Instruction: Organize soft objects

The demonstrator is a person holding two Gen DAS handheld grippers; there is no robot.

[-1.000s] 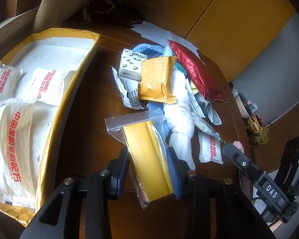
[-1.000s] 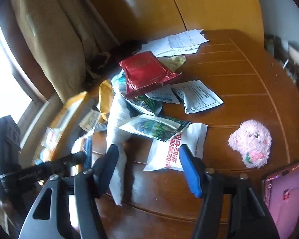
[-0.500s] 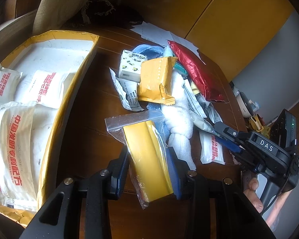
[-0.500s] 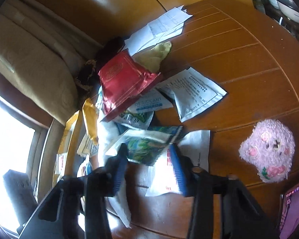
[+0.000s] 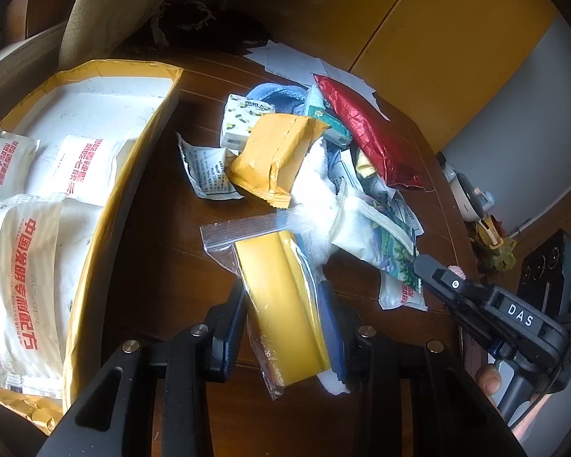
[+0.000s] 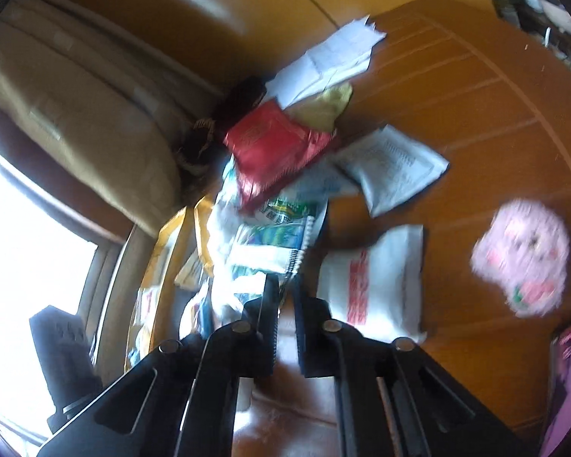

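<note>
My left gripper is shut on a clear zip bag with a yellow item inside, held just above the dark wooden table. To its left lies a yellow-rimmed box holding white packets with red print. A heap of soft packets fills the table's middle. My right gripper is closing its jaws, and they are nearly together on the corner of a green printed pouch. In the left wrist view the right gripper pinches the pouch at its lower right corner.
The heap holds an orange packet, a red foil bag and white fluffy cloth. A white packet with red print lies beside the right fingers. A pink plush sits to the right, a phone at the bottom right.
The right gripper rolled, moved into the heap and narrowed its jaws onto the green printed pouch, whose near end has tilted up. The left gripper and its zip bag stayed put.
</note>
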